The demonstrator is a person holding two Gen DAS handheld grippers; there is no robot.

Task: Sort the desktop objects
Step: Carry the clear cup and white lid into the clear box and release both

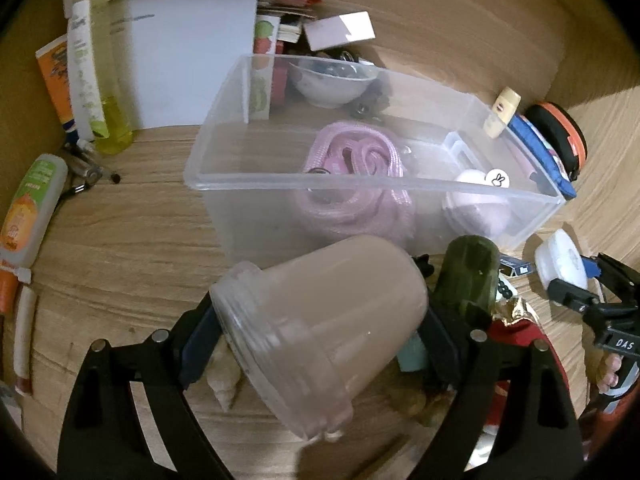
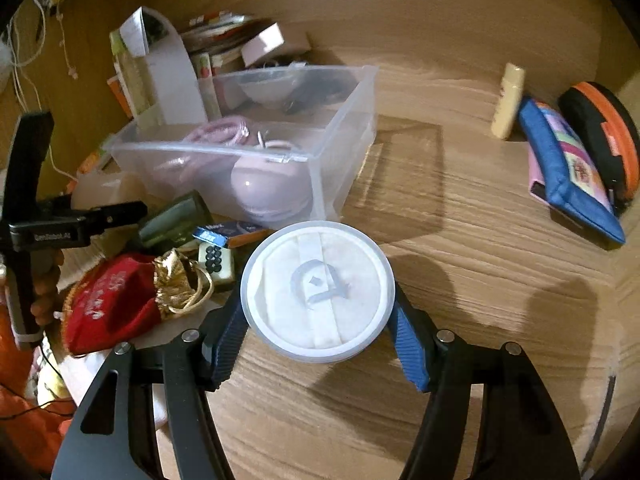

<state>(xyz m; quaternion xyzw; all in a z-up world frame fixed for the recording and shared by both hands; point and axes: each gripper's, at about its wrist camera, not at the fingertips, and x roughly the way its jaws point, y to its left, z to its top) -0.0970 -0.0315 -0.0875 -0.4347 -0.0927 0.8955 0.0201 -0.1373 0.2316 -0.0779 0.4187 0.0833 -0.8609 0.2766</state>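
Sorting looks only partly done, to judge by how things lie: the clear bin (image 1: 372, 184) already holds a pink cord (image 1: 352, 160) and a pale round case (image 1: 476, 200), yet much is loose on the surface (image 1: 132, 248) around it. Going from the left, tubes and bottles (image 1: 32, 204) lie along the surface's left edge, a frosted cup (image 1: 316, 328) is clamped on its side between the left tongs (image 1: 320, 344), raised just in front of the bin's near wall with its open mouth turned toward the camera and its base toward the bin. Beside it to the right are a dark green container (image 1: 468, 276), a red pouch (image 2: 108, 304) with gold trim and a domino-like tile (image 2: 216, 262), none of them binned. Further right, the right tongs (image 2: 316, 320) are closed on a white round lid (image 2: 316, 290), its flat top facing the camera, held above bare wood just right of the clutter and near the bin's front corner. Far right, a blue pencil case (image 2: 568, 176), an orange-rimmed pouch (image 2: 604, 132) and a small cream bottle (image 2: 508, 100) lie well apart from the bin, not yet sorted.
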